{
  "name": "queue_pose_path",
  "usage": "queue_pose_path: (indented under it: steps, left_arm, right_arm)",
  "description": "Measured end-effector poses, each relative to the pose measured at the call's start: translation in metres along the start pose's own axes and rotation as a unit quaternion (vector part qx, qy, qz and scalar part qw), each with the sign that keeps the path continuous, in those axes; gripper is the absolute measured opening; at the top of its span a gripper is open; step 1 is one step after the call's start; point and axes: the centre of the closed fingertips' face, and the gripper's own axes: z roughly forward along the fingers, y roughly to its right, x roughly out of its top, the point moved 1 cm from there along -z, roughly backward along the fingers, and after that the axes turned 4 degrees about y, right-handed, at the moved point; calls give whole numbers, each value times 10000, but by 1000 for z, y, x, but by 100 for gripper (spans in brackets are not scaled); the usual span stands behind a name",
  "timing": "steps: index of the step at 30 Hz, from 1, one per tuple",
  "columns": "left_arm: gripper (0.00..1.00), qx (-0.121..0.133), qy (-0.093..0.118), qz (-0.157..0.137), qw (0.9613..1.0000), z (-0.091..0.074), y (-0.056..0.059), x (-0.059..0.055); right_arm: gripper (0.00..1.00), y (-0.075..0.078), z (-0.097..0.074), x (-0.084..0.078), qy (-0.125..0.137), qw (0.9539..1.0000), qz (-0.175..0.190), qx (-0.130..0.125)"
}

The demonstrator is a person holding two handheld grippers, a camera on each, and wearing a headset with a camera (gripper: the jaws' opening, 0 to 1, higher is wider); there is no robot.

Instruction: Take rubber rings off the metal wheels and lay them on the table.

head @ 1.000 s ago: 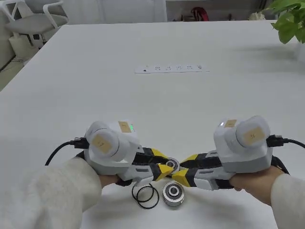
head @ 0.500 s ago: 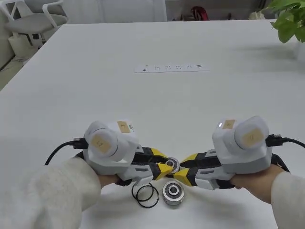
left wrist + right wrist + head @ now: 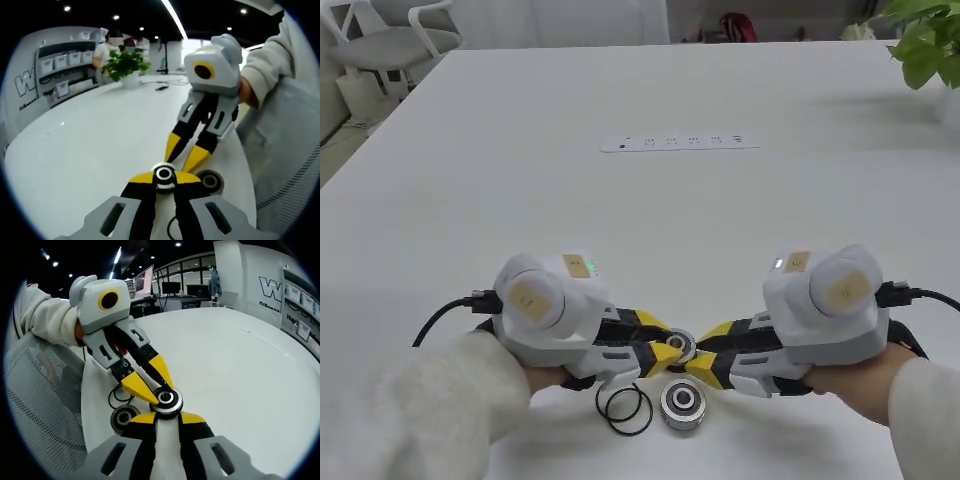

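Best done, I judge, with the left gripper bracing firmly while the other rolls the ring off sideways rather than yanking. Its jaws are clamped on the held wheel, just above the bench. Two loose rubber rings and a second wheel lie below. The right gripper has its jaws narrow, pinching the same wheel's rim; whether on rubber or metal, I cannot tell.

Bright, even overhead light; soft shadows; fisheye-warped, slightly blurred edges.
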Motion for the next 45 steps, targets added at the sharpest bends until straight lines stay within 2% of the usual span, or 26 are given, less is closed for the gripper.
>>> queue_pose_path:
  steps: [35,36,37,38,41,45]
  left_arm:
    - [14,32,43,-104,9999,-1,-1,0]
    - [14,34,42,-106,9999,-1,-1,-1]
    - [14,-3,46,-111,9999,-1,0,-1]
    - [14,-3,51,-114,9999,-1,1,0]
    - [14,-1,46,-74,10000,0,1,0]
    - [14,-2,58,-73,10000,-1,1,-1]
  right_arm:
    - [8,0,0,0,7,10000,-95,28]
    - [3,0,0,0,-5,10000,-93,19]
    - [0,9,-2,-4,-119,9995,-218,-205]
    - [0,3,0,-5,-112,9999,-55,-35]
    - [0,2,-1,-4,-128,9997,-226,-21]
    - [0,3,-1,-4,-117,9999,-76,-37]
